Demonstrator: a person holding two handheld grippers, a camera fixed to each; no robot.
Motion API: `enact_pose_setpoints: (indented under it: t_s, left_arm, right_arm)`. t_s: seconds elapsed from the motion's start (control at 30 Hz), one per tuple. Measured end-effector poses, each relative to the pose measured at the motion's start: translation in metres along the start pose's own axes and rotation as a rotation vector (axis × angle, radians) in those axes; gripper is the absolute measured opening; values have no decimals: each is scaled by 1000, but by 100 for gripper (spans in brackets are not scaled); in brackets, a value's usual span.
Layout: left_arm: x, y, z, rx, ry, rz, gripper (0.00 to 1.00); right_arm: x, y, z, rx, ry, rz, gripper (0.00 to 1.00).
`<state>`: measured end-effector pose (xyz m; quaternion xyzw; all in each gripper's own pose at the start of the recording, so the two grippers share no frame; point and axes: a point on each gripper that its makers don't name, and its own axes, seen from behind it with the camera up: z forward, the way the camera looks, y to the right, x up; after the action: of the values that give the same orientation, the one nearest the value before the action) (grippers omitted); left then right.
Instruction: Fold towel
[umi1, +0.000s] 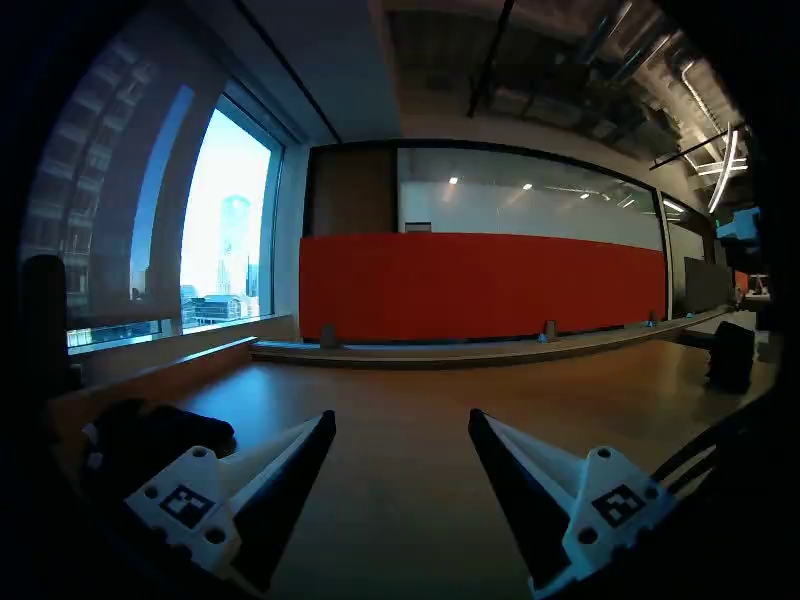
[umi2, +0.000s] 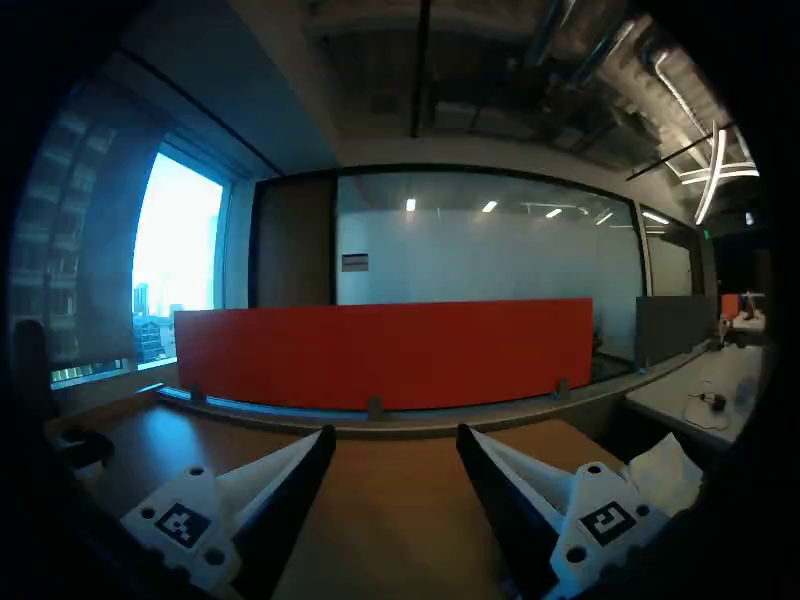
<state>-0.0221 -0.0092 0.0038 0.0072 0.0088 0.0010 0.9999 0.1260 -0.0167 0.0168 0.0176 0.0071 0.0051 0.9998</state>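
Observation:
In the left gripper view, my left gripper (umi1: 401, 418) hovers open over a bare wooden table (umi1: 400, 470), with nothing between its fingers. In the right gripper view, my right gripper (umi2: 395, 435) is also open and empty above the same kind of wooden top (umi2: 400, 520). A white crumpled piece (umi2: 665, 468), cloth or paper, lies at the table's right edge, just beyond the right finger (umi2: 560, 510). I cannot tell whether it is the towel.
A red partition (umi1: 480, 285) stands along the table's far edge. A dark object (umi1: 140, 440) lies at the left near the window sill, another dark object (umi1: 730, 355) at the far right. A white desk (umi2: 705, 390) with a cable stands to the right.

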Motion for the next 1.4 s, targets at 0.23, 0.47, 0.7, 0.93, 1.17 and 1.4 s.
enact_pose_setpoints:
  t_s: [0.23,0.47,0.7,0.93,1.17,1.4]
  left_arm:
    - [-1,0,0,0,0,0,99]
    - [-1,1,0,0,0,0,99]
    - [-1,1,0,0,0,-1,99]
    - [-1,1,0,0,0,-1,99]
    - [-1,0,0,0,0,-1,99]
    - [-1,0,0,0,0,-1,99]
  right_arm:
    - [-17,7,-2,-10,18,7,94]
    - [-38,17,-5,-27,29,29,95]
    - [-58,28,-6,-41,39,54,96]
    - [-80,29,-6,-32,40,40,96]
    - [-102,29,-7,-19,32,33,96]
    - [-118,29,-10,-12,31,23,96]
